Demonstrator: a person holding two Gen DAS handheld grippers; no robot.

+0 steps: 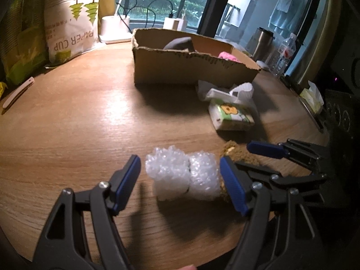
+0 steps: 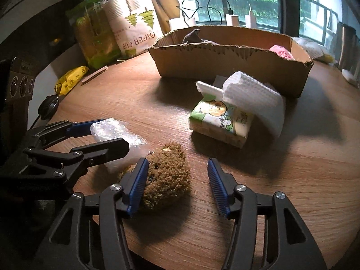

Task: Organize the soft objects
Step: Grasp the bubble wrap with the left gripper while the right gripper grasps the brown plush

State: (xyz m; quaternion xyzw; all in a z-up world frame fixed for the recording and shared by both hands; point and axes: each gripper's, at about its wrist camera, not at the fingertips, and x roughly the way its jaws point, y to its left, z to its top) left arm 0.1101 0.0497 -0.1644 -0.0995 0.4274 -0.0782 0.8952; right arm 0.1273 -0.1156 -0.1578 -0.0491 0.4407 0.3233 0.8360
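A white bubble-wrap roll [image 1: 182, 175] lies on the wooden table [image 1: 90, 123] between the fingers of my left gripper [image 1: 180, 180], which is open; the right pad sits at the roll's edge and the left pad stands clear of it. Just right of the roll is a brown fuzzy toy [image 2: 166, 175]. My right gripper [image 2: 177, 180] is open around the toy, its left pad against the fur and its right pad apart. Behind stands a torn cardboard box [image 2: 225, 67] holding a grey item [image 2: 193, 36] and a pink one [image 2: 281, 50]. A tissue pack [image 2: 220, 121] with a white cloth [image 2: 254, 99] draped over it lies in front of the box.
Paper cup packs [image 1: 72, 22] stand at the back left, with a wooden stick [image 1: 18, 94] and a yellow packet [image 2: 72, 78] near the table's left edge. A water bottle [image 1: 285, 51] and a steel cup [image 1: 262, 42] stand at the back right. The two grippers are close side by side.
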